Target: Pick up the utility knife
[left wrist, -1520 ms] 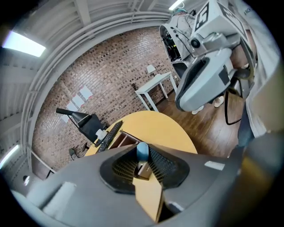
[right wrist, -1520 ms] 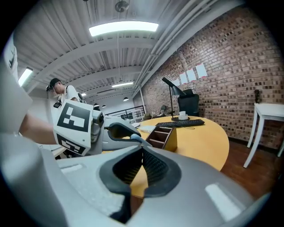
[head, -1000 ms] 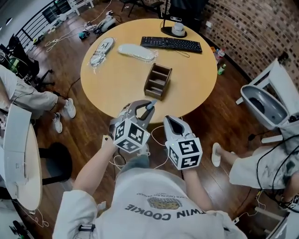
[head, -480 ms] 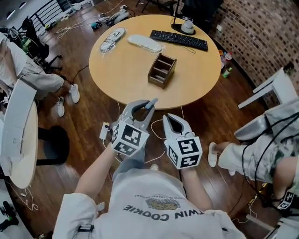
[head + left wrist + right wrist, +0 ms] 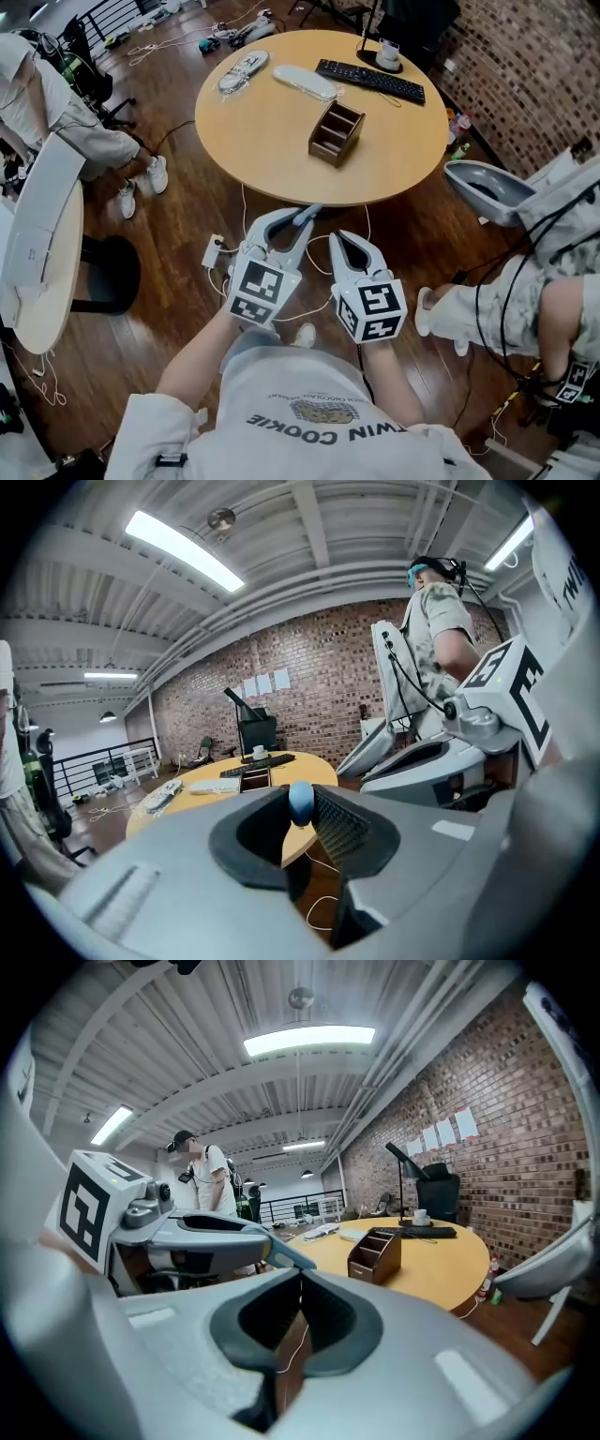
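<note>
One utility knife (image 5: 307,212), slim and blue-grey, sits just below the head view's centre, pinched in the jaws of the left gripper (image 5: 291,227). Its long axis runs up and slightly right, rounded end toward one round table (image 5: 262,122). Of two grippers, the right gripper (image 5: 337,240) is pressed together, empty. The table holds one wooden organiser (image 5: 337,133) and one keyboard (image 5: 370,81)

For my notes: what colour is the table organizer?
The organizer is dark brown; best in head view.

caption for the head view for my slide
Blue-grey utility knife held in the left hand-held gripper, in front of a round light-wood table
</note>
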{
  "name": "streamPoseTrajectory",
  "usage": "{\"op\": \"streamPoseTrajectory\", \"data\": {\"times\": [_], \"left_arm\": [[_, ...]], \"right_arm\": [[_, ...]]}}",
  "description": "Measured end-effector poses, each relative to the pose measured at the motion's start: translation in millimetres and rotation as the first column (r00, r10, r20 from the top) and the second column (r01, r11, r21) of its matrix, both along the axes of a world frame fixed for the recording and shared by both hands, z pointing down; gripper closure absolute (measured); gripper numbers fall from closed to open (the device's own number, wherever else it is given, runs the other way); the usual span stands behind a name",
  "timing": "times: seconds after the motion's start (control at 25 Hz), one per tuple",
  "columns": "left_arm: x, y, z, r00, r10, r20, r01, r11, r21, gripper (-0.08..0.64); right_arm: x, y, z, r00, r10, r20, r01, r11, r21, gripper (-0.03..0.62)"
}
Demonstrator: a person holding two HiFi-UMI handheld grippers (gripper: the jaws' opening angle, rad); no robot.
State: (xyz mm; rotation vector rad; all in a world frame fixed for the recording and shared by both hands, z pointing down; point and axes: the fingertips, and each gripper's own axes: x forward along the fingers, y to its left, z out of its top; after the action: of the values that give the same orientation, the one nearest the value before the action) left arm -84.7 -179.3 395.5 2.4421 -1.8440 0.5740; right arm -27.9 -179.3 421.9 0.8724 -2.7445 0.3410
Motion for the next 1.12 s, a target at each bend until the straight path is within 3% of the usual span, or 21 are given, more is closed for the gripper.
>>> {"op": "streamPoseTrajectory", "data": {"times": [0.48, 1.12], "left_arm": [[-12.6, 92.3, -17.9, 0.993, -0.088, -0.082, 0.093, 0.994, 0.064, 0.486], [-4.5, 220.9, -20.3, 0.987, -0.074, -0.145, 0.087, 0.993, 0.081, 0.486]], "right_arm": [[-24.6, 77.9, -12.6, 1.000, -0.018, 0.024, 0.018, 1.000, 0.008, 0.591], [-20.1, 205.9, -29.2, 1.000, 0.012, 0.007, -0.012, 0.998, 0.058, 0.591]]}}
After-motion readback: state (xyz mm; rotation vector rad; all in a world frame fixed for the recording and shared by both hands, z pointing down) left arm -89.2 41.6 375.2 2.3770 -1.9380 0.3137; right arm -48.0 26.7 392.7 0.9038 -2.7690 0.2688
